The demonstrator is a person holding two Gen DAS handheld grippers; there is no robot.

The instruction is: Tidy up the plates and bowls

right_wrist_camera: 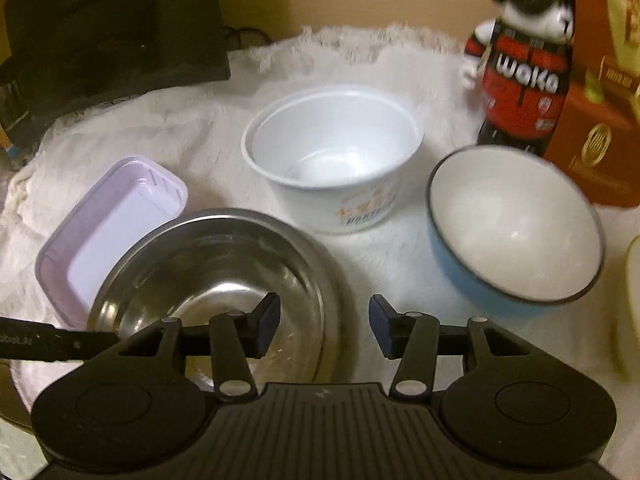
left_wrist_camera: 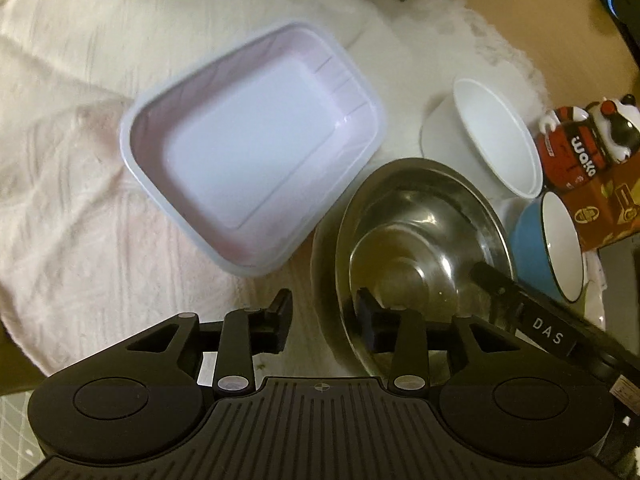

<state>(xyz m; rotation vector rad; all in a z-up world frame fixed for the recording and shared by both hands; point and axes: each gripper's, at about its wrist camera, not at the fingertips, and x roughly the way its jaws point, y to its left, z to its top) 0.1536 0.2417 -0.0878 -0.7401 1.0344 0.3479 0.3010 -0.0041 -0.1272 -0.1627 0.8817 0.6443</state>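
A steel bowl (left_wrist_camera: 420, 208) (right_wrist_camera: 208, 264) sits on the white fluffy cloth. My left gripper (left_wrist_camera: 324, 320) is open astride its near-left rim, one finger inside and one outside, pads off the metal. My right gripper (right_wrist_camera: 324, 322) is open astride the opposite rim in the same way; one of its fingers (left_wrist_camera: 496, 284) shows inside the bowl in the left wrist view. A lavender rectangular tray (left_wrist_camera: 256, 148) (right_wrist_camera: 116, 216) lies empty beside the steel bowl. A white paper bowl (left_wrist_camera: 496, 136) (right_wrist_camera: 332, 148) and a blue bowl with a white inside (left_wrist_camera: 532, 248) (right_wrist_camera: 516, 228) stand farther off.
A red and black toy figure (right_wrist_camera: 520, 80) (left_wrist_camera: 576, 148) and a brown box (right_wrist_camera: 600, 132) stand behind the blue bowl. A dark box (right_wrist_camera: 112, 20) sits at the back left. A pale pink towel (left_wrist_camera: 80, 160) lies left of the tray. A cream object (right_wrist_camera: 632, 300) shows at the right edge.
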